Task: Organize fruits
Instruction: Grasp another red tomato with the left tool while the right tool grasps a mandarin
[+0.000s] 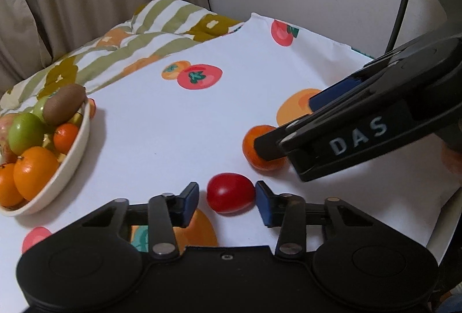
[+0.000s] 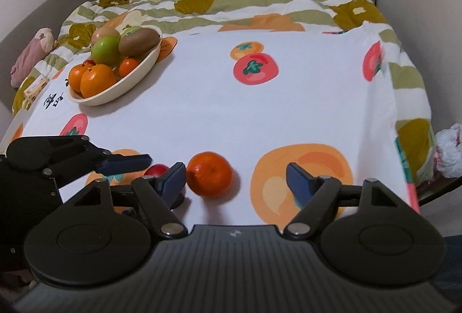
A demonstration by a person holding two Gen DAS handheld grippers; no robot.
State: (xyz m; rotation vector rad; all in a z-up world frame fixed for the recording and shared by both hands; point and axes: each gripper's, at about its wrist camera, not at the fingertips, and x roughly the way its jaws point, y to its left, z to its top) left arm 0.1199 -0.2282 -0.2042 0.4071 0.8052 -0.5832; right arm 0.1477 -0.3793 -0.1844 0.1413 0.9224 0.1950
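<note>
A red tomato (image 1: pixel 231 195) lies on the white fruit-print cloth between the fingers of my left gripper (image 1: pixel 227 201), which is open around it; the right pad is at its side, the left pad a little apart. A small orange mandarin (image 2: pixel 209 178) lies between the fingers of my open right gripper (image 2: pixel 235 183), close to the left pad. In the left wrist view the mandarin (image 1: pixel 254 151) is partly hidden by the right gripper. A cream bowl (image 2: pixel 135 76) at the far left holds oranges, a green apple and a kiwi (image 2: pixel 138 42).
A striped quilt (image 2: pixel 260 1) lies bunched along the far side of the table. A pink soft toy (image 2: pixel 31 53) lies at the far left. The table's right edge (image 2: pixel 404 139) drops off near a white plastic bag (image 2: pixel 449 151).
</note>
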